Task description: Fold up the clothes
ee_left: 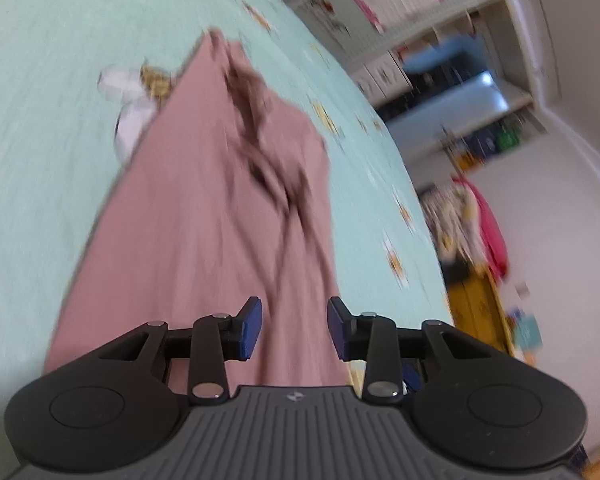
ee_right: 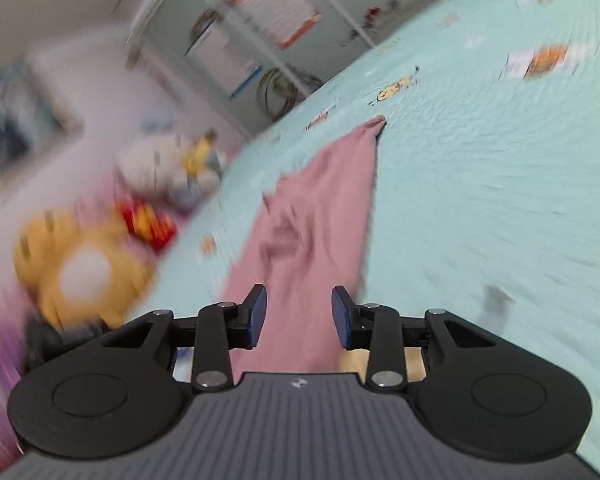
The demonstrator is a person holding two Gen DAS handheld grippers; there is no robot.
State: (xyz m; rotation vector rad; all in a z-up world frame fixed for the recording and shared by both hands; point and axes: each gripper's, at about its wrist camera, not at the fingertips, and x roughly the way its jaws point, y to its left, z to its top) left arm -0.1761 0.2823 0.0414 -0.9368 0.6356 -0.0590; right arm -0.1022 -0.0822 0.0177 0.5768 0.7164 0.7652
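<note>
A dusty pink garment (ee_left: pixel 204 216) lies stretched out on a mint green bedspread (ee_left: pixel 40 100), with dark creases along its middle. My left gripper (ee_left: pixel 295 328) hovers over the garment's near end, open, blue pads apart, nothing held between them. In the right wrist view the same pink garment (ee_right: pixel 316 216) runs away from me to a pointed corner. My right gripper (ee_right: pixel 299 316) is open above its near end, with cloth showing in the gap between the fingers but not pinched. Both views are motion-blurred.
A white printed patch (ee_left: pixel 128 100) on the bedspread sits left of the garment. White shelves (ee_left: pixel 400 12) and hanging clothes (ee_left: pixel 472 224) stand beyond the bed's edge. Plush toys (ee_right: pixel 84 268) lie left of the bed (ee_right: pixel 500 160).
</note>
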